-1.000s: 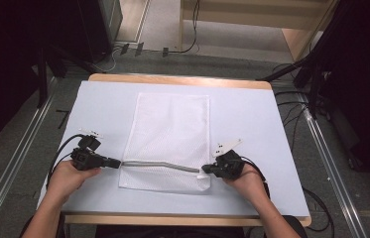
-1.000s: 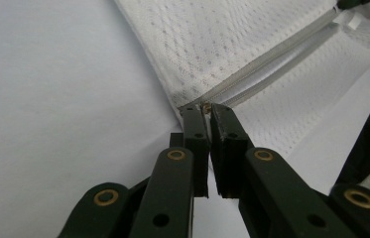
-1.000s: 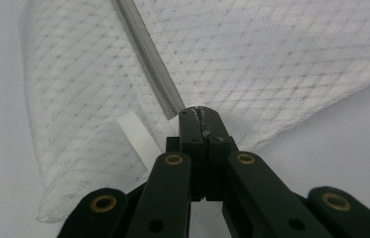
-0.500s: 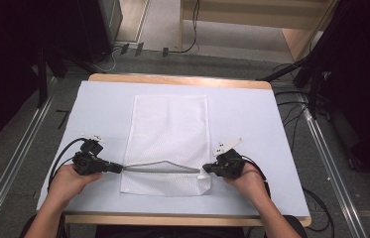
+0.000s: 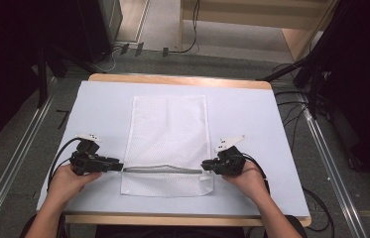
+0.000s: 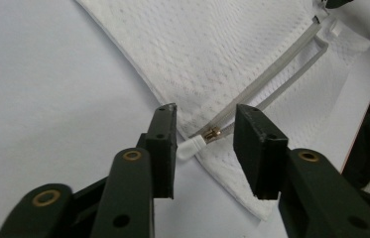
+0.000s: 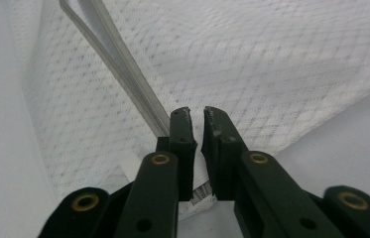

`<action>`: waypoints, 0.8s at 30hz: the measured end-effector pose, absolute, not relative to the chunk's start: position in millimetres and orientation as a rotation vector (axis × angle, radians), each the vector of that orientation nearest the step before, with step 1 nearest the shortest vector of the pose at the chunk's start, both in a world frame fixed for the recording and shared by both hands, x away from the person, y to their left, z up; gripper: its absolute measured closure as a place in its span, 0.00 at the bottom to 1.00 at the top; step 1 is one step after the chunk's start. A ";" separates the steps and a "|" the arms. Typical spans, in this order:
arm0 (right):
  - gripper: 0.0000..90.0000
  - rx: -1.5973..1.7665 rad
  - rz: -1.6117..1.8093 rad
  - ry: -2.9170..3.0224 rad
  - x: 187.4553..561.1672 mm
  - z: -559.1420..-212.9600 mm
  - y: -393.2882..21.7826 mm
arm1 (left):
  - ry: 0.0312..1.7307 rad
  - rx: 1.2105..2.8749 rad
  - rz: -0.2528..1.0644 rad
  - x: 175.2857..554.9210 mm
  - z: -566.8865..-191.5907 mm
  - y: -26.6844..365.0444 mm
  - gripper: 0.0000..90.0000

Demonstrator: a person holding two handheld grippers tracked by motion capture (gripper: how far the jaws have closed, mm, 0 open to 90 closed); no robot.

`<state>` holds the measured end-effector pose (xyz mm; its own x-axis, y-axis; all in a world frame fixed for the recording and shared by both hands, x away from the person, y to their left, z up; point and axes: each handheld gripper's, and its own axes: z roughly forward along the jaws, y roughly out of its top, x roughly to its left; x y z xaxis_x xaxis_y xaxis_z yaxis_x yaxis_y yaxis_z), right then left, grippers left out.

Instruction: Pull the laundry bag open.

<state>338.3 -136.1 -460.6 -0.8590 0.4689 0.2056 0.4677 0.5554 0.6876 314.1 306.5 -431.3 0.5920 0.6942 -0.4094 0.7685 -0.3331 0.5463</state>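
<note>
On the bench's near half, the white mesh bag [image 5: 168,144] lies flat. The left hand-held gripper [image 6: 205,148], jaws just opening, brackets the zipper pull [image 6: 192,145]; the right hand-held gripper [image 7: 197,130], nearly closed, has begun loosening on the bag's corner. Releases should stay gentle.

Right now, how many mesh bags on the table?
1. A white mesh bag lies flat mid-table on the pale cover, zipper near the person's edge, running between the left gripper and right gripper. Nothing appears stacked under it.

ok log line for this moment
left gripper: open, jaws just opening, off zip pull | right gripper: opening at mesh bag edge
</note>
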 end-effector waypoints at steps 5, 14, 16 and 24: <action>0.79 0.896 1.260 2.707 342.3 -456.2 -143.4 | 1.146 2.078 -0.053 316.0 -426.7 308.7 0.62; 0.62 1.003 1.304 2.614 351.5 -453.6 -160.9 | 1.168 2.071 0.076 322.8 -425.8 316.0 0.53; 0.59 1.033 1.304 2.593 353.1 -453.7 -165.4 | 1.179 2.084 0.099 324.3 -426.6 317.6 0.53; 0.46 1.124 1.310 2.475 357.5 -455.1 -187.2 | 1.209 2.075 0.149 335.5 -427.4 325.6 0.46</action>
